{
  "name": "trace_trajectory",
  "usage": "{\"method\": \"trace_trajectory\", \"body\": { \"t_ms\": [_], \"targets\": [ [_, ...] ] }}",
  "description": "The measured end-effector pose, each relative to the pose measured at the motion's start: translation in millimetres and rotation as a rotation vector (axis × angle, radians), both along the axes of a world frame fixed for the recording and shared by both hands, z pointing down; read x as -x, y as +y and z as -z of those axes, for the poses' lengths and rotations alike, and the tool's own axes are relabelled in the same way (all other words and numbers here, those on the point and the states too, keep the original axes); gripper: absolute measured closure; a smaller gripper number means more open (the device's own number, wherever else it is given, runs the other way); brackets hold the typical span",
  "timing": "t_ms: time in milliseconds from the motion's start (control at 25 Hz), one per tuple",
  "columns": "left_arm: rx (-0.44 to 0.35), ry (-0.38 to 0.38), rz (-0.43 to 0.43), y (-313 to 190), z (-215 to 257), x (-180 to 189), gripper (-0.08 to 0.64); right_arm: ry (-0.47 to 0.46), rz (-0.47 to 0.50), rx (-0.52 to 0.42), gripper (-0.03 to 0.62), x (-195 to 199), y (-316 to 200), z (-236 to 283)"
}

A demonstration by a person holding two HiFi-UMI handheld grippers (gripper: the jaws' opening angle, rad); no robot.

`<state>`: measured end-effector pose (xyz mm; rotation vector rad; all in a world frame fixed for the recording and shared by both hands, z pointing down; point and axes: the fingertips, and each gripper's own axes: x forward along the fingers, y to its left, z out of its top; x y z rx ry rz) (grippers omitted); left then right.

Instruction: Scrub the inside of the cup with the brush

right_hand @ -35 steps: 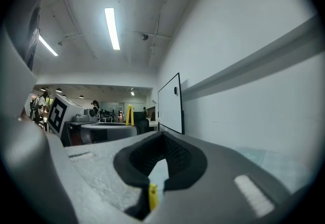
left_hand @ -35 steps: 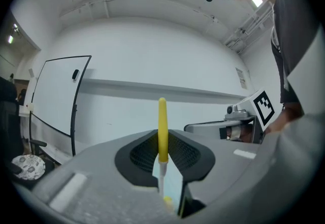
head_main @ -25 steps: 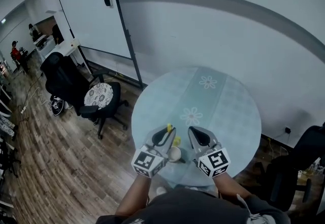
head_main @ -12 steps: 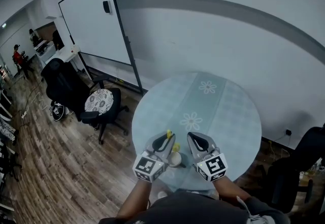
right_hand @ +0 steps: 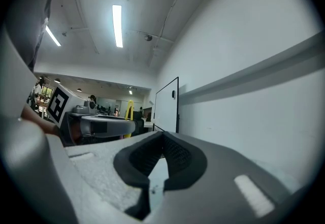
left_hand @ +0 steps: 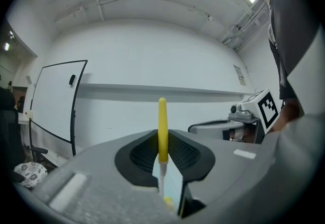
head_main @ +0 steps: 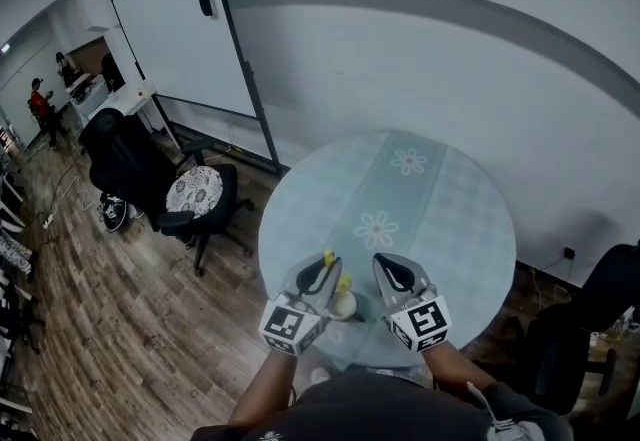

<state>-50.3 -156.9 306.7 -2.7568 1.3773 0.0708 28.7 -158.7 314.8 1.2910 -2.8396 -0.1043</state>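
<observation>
A round table (head_main: 465, 229) with a pale patterned top bears a green daisy-printed strip (head_main: 392, 191) running from 12 to 6 o'clock. A small white cup (head_main: 344, 305) sits near the 6 o'clock edge.

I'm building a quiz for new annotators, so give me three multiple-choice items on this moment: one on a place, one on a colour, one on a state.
1. Where is the cup?
A. on the table, at its near edge, between the left gripper and the right gripper
B. in the right gripper's jaws
C. at the table's far edge
2. What colour is the handle of the brush?
A. red
B. yellow
C. black
3. How is the left gripper?
A. wide open, empty
B. shut on the cup
C. shut on the brush

Key:
1. A, the head view shows it there.
2. B, the handle is yellow in the left gripper view.
3. C, its jaws close on the brush there.
</observation>
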Motion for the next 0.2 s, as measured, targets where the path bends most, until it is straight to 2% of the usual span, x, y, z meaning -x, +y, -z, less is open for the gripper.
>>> {"method": "trace_trajectory", "body": {
  "t_ms": [200],
  "targets": [
    [-0.004, -0.017, -0.002, 3.3, -3.7, -2.3, 0.503, -0.013, -0.007, -0.005, 0.592, -1.9, 0.8, 1.8]
  ]
}}
